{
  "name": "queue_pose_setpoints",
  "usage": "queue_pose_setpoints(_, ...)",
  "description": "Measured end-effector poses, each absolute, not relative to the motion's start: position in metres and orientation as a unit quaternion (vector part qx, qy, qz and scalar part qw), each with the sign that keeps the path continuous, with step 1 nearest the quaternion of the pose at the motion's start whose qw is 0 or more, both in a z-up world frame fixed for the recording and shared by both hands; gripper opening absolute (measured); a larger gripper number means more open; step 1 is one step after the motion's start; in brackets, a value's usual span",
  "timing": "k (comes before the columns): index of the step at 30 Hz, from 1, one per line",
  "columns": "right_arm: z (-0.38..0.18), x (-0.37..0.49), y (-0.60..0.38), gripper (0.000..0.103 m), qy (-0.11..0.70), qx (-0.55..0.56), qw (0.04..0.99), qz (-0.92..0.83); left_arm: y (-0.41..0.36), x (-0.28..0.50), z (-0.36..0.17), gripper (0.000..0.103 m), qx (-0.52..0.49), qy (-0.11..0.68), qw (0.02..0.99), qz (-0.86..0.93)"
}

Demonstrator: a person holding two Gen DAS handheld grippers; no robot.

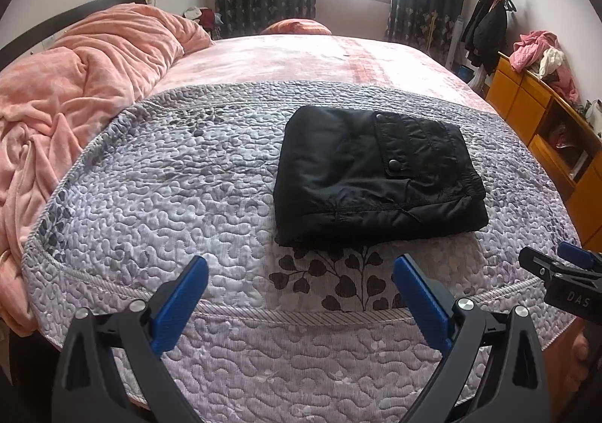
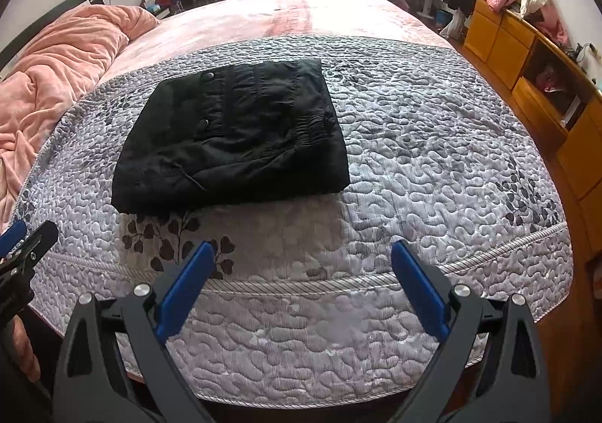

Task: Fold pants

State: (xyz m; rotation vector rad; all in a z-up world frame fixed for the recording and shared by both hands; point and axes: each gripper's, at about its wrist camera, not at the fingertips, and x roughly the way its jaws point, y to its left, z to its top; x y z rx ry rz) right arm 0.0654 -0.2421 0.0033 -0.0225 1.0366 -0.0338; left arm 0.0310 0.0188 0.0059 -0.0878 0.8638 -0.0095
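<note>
- Black pants (image 1: 376, 175), folded into a compact rectangle, lying on quilted bedspread (image 1: 169, 197).
- Left gripper (image 1: 301, 272): spread wide, empty.
- Right gripper (image 2: 301, 257): spread wide, empty.

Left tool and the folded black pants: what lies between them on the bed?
Only bare quilt with a dark leaf print lies between the open left tool and the pants; the left wrist view shows it.
</note>
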Motion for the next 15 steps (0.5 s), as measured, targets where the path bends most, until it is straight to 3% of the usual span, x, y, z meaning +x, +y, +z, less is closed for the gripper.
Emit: queue_pose_setpoints(15, 0.0002, 0.0698, -0.244, 0.095, 0.503, -0.012, 0.864, -0.021, 0.0151, 0.0331, 0.0085, 0.099, -0.043, 0.416, 0.908, -0.014)
